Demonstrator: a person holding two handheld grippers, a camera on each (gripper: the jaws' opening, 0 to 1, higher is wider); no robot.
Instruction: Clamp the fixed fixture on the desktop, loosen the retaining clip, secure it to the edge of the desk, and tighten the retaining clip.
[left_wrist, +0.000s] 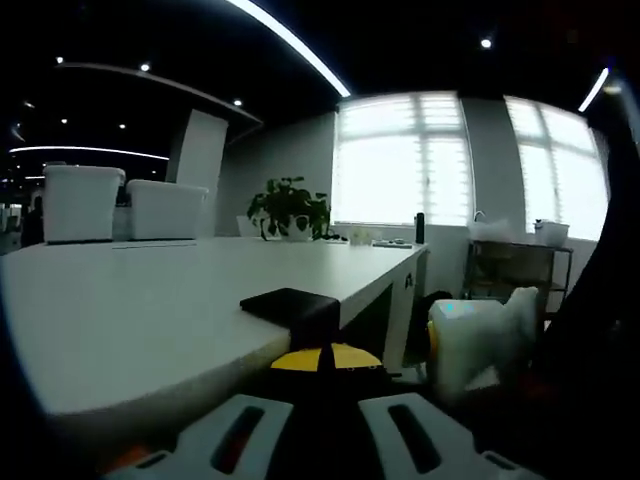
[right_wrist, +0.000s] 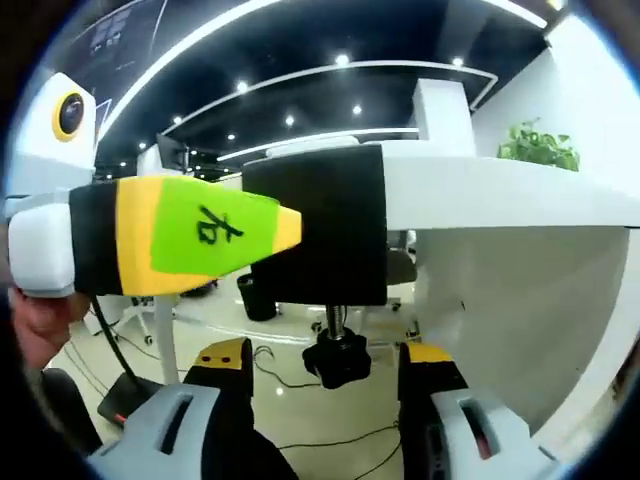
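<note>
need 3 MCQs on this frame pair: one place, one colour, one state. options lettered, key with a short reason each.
1. Where is the black clamp fixture?
A. lying mid-table
B. on the edge of the white desk
C. on the floor

2. What colours mark the left gripper, seen in the right gripper view?
A. green and yellow
B. red and blue
C. plain grey

3. What state is the right gripper in?
A. shut on the potted plant
B. shut on nothing
C. open, its jaws either side of the black screw knob

Key: B, the fixture wraps the desk edge; A, green panel with yellow tip; C, a gap shows on both sides of the knob.
</note>
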